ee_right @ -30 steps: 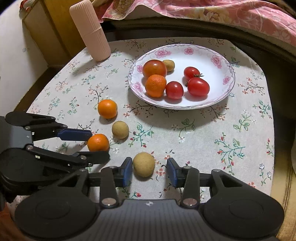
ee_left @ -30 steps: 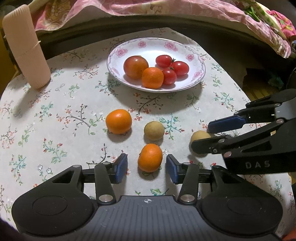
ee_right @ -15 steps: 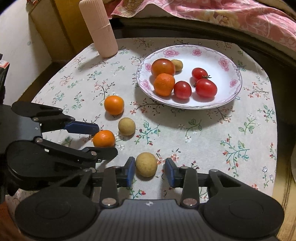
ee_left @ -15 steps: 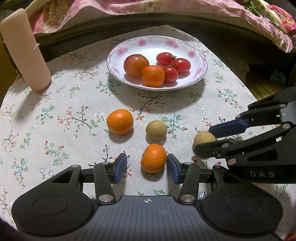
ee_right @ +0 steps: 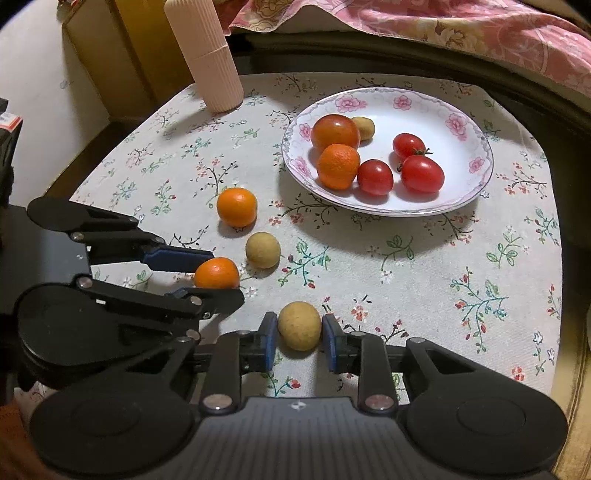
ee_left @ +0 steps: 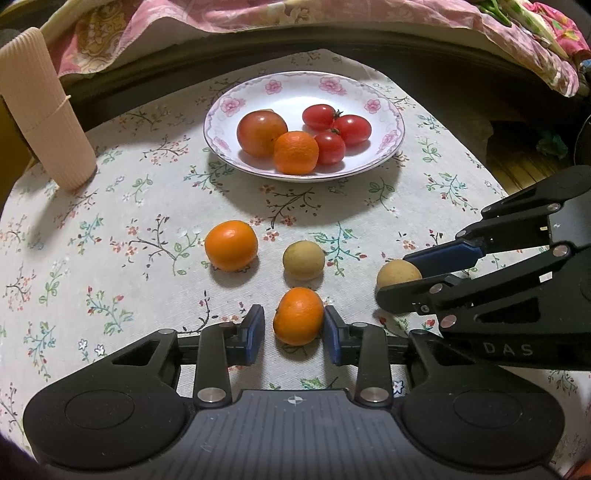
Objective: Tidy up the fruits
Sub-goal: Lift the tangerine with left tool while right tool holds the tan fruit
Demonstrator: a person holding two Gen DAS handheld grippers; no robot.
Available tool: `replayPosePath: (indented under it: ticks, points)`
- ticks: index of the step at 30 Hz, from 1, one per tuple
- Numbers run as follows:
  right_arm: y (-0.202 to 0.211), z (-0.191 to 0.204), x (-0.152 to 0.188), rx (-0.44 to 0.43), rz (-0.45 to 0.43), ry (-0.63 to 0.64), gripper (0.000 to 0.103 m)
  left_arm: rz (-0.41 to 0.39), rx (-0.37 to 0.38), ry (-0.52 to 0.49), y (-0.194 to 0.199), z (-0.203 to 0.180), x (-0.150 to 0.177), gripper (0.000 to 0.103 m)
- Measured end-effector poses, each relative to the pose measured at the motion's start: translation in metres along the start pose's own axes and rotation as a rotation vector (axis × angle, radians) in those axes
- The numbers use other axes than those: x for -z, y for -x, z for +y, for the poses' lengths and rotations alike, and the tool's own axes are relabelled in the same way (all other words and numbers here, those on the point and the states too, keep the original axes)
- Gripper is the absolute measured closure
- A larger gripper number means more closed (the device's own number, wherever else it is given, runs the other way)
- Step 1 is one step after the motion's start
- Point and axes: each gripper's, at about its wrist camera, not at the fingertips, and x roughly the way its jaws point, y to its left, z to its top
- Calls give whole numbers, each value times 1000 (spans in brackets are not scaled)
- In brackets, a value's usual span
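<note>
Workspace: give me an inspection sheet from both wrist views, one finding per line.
Surface: table under a floral tablecloth.
Job's things: plate holds a large tomato, a mandarin, three cherry tomatoes and one tan fruit. Loose on the cloth: orange and tan fruit.
Clutter: ribbed pink cylinder, upright at the far corner.
Grippers: left gripper is closing, with a mandarin between its pads, one pad apart from it; right gripper is shut on a tan fruit.
Cables: nothing seen.
Surroundings: pink floral bedding behind the table.
</note>
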Motion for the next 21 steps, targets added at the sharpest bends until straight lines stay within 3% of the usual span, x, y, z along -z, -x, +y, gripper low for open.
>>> replayPosePath:
  ticks: [13,21]
  points:
    - [0,0,1,2,-5,-5,75,1,-5,8,0,1,0,55]
    - [-1,1,1,3,-7,-7,75,-4,-2,4,0,0,0,59]
